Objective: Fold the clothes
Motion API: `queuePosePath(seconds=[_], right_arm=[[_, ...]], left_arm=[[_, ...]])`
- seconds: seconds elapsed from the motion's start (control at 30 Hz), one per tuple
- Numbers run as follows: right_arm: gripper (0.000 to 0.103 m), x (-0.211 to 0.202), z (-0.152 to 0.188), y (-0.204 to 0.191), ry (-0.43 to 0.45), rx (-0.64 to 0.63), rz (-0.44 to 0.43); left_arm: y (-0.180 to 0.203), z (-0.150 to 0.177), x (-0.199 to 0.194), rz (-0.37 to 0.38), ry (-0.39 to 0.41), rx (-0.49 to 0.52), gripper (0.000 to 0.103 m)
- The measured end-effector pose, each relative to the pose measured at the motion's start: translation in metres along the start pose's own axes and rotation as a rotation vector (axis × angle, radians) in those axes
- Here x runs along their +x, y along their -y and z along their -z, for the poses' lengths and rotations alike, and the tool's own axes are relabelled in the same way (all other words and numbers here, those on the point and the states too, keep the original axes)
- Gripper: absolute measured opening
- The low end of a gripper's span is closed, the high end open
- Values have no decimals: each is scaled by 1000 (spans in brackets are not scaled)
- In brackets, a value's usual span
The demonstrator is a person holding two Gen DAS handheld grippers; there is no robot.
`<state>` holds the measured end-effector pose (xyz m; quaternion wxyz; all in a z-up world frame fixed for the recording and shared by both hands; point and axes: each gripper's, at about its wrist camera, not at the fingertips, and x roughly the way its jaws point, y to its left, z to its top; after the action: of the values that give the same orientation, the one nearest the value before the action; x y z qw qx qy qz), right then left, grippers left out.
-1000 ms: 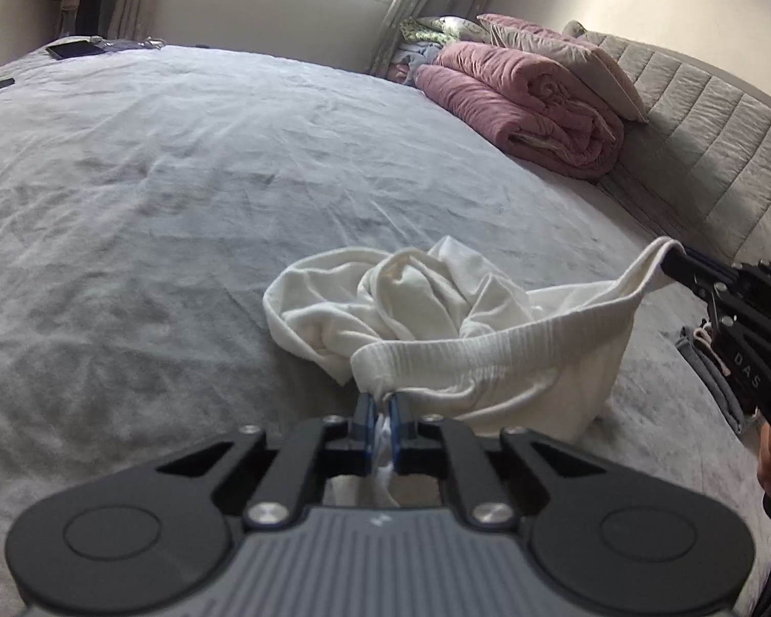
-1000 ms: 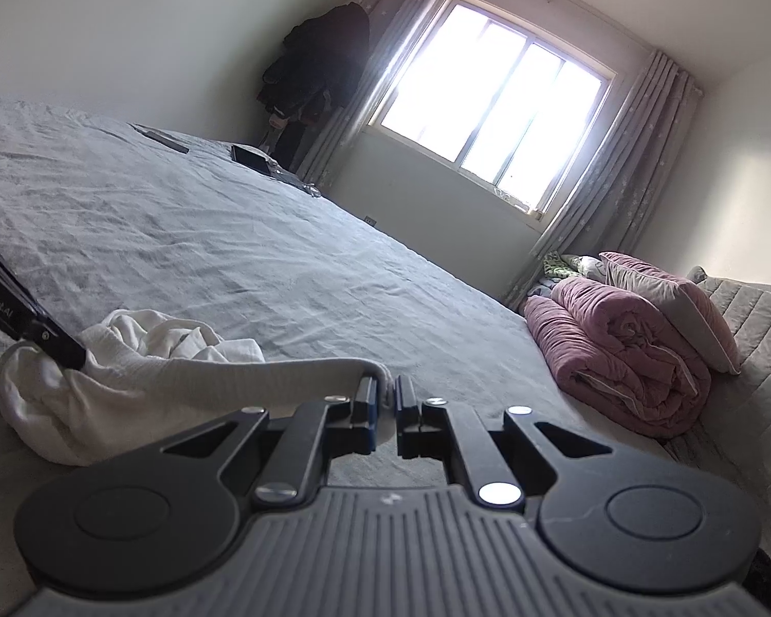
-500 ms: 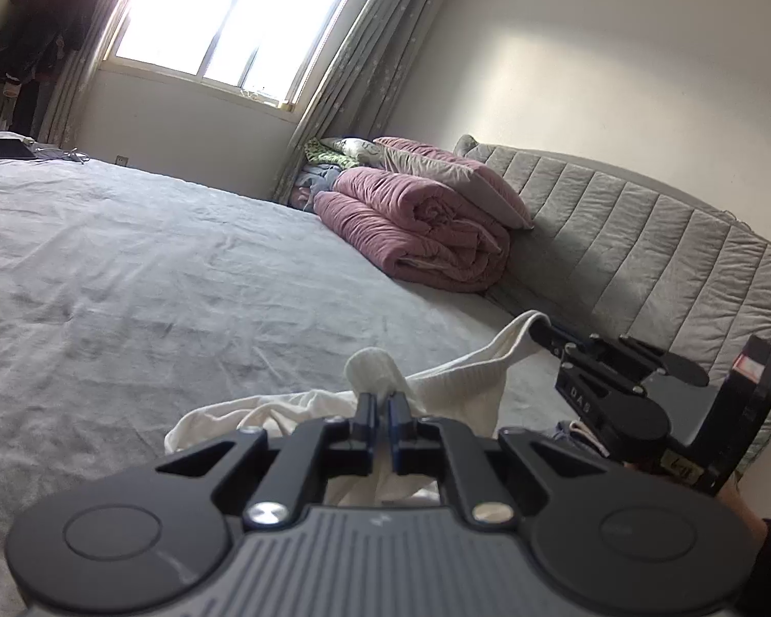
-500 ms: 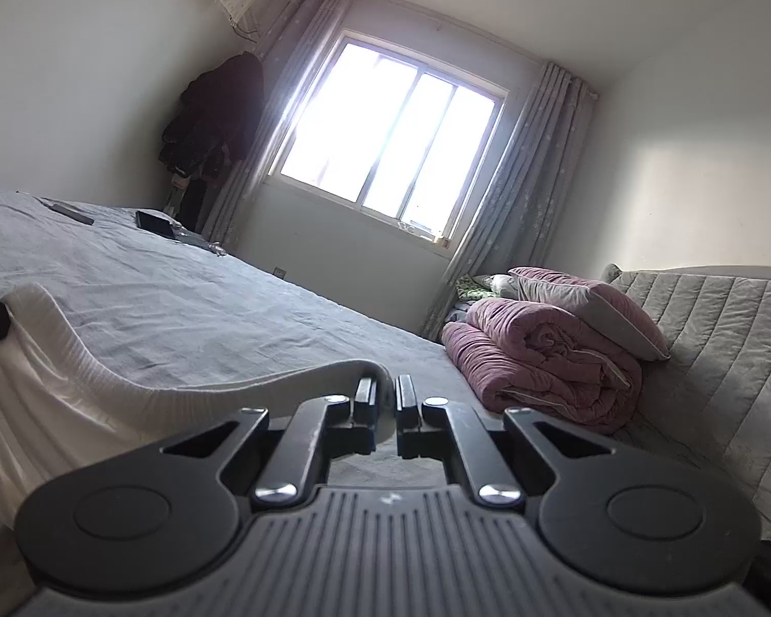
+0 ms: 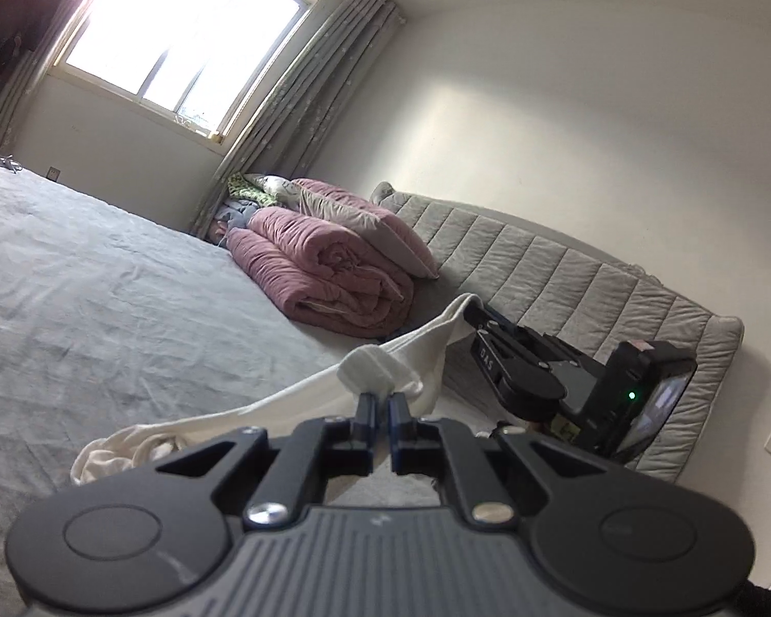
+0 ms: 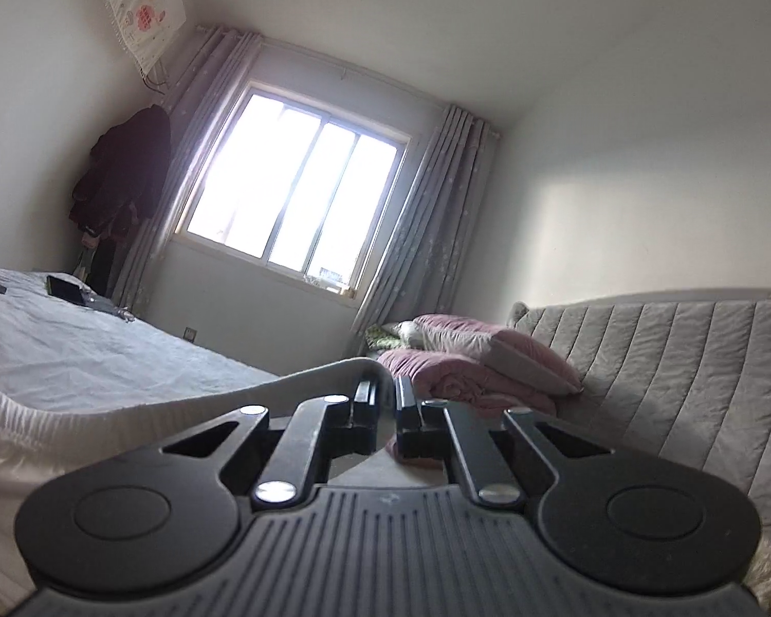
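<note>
Garment, white, ribbed edge, lifted off grey bed and strung between both claws; one end trailing in a rumpled heap on the sheet at lower left of left wrist view. Left claw clenched on a bunched bit of the ribbed edge, fabric puffing out above the tips. Right claw clenched too, thin edge of the cloth pinched at its tips; same claw seen in left wrist view at holding the far corner, up near padded headboard. Edge between the two grips sagging a little, not taut. Judged step: spreading the piece in the air before laying flat, though could equally be mid-fold. To do well: keep both pinches firm, pull apart evenly until the ribbed edge runs straight, hold both claws level, let the hanging part drop free of the heap so no twist carries into the fold. Risk: bunched left grip hiding a doubled layer. Pink quilt well apart, by the window.
</note>
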<state>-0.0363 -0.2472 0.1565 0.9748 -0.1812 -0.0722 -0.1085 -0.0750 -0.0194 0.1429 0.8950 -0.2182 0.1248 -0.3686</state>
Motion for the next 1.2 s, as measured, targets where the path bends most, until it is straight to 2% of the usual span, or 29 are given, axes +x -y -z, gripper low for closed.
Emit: queuePosePath(seconds=[0.07, 0.17, 0.27, 0.37, 0.5, 0.7, 0.8, 0.93, 1.0, 1.07, 1.13, 1.2], right_arm=[[6, -1, -12, 3, 29, 5, 19], [6, 0, -39, 3, 76, 5, 19], [6, 7, -58, -7, 108, 11, -8], [6, 22, -61, -34, 75, 16, -147], [6, 35, -62, -88, 13, -24, -361], [6, 46, -86, -160, -77, 51, -644], [6, 46, -102, -201, -91, 27, -756], [6, 46, -112, -248, -113, 11, -873], [6, 42, -115, -264, -113, 20, -923], [6, 32, -121, -272, -86, 42, -959], [6, 31, -129, -280, -74, 68, -974], [6, 35, -127, -287, -102, 59, -967]], left_arm=[[2, -6, -10, 18, 48, -26, 0], [14, -11, -18, -16, 103, 8, 0], [18, -14, -24, -60, 106, 52, 0], [7, -15, -26, -146, 71, 77, 0], [-32, -21, -33, -259, 27, -13, 0], [-84, -44, -56, -395, 13, -131, 2], [-108, -53, -68, -519, -23, -159, 3], [-144, -61, -90, -644, -44, -212, 5], [-158, -66, -99, -698, -69, -220, 15], [-166, -70, -106, -748, -83, -201, 18], [-169, -71, -116, -723, -79, -203, 20], [-176, -71, -119, -711, -75, -221, 26]])
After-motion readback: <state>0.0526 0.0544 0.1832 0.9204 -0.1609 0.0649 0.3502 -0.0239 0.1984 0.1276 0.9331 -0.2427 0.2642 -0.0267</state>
